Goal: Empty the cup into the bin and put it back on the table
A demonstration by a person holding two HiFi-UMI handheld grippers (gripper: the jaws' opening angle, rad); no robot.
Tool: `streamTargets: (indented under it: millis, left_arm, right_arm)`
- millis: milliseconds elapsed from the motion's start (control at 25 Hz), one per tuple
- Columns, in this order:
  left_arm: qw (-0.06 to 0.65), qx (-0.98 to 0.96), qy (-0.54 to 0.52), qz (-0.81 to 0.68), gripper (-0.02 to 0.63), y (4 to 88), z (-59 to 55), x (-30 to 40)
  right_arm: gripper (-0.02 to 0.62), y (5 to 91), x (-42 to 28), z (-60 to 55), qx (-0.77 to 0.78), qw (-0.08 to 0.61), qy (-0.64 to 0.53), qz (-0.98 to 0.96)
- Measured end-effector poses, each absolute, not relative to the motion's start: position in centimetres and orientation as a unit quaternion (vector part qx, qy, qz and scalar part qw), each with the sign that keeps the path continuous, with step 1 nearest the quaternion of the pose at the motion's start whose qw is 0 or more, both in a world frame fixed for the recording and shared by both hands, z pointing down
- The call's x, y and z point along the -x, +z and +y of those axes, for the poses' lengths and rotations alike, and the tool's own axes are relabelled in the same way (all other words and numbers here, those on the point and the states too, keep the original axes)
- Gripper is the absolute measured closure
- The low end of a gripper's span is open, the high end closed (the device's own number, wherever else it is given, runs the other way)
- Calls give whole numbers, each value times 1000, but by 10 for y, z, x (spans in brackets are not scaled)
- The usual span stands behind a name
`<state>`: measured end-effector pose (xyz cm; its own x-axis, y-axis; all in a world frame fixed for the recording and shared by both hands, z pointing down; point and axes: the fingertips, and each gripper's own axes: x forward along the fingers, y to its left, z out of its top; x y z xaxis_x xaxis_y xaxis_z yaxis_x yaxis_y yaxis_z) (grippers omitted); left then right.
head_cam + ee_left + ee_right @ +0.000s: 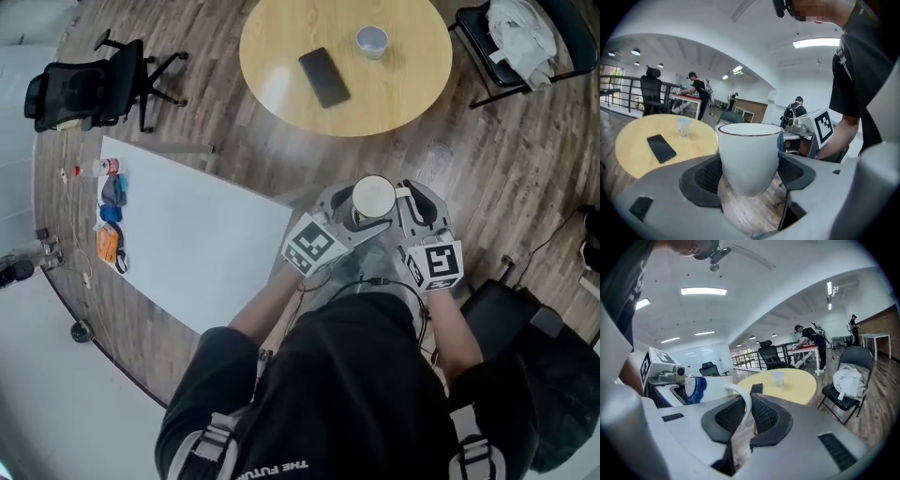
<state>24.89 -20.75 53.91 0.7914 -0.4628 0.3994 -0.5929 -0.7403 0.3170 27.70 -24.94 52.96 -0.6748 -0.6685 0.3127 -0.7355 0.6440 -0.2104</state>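
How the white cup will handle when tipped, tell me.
Probably rigid and breakable: the white cup looks like glazed ceramic. Its smooth, tapering wall might slip through the left tool, though the right tool pinching its handle should steady it.

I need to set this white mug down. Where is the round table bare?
The round table is bare along its near edge, below the phone and the small clear cup, and on its right side past the cup. The gap between phone and cup is the crowded part.
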Motion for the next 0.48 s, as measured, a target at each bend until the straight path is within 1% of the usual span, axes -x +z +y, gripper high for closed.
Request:
streamTargets:
  millis: [80, 200, 320, 480]
  left_arm:
    - [196, -913, 132, -334, 233, 511, -207, -224]
    - [172, -887, 117, -413, 233, 483, -190, -164]
    - [161, -850, 110, -490, 233, 457, -153, -85]
    - [143, -741, 87, -650, 233, 429, -72, 35]
  right_arm:
    - [545, 500, -248, -250, -356, 89, 133, -921]
    - [545, 469, -182, -237, -285, 74, 101, -950]
    - [545, 441, -96, -202, -204, 62, 84, -973]
    - [545, 413, 43, -119, -16, 49, 57, -997]
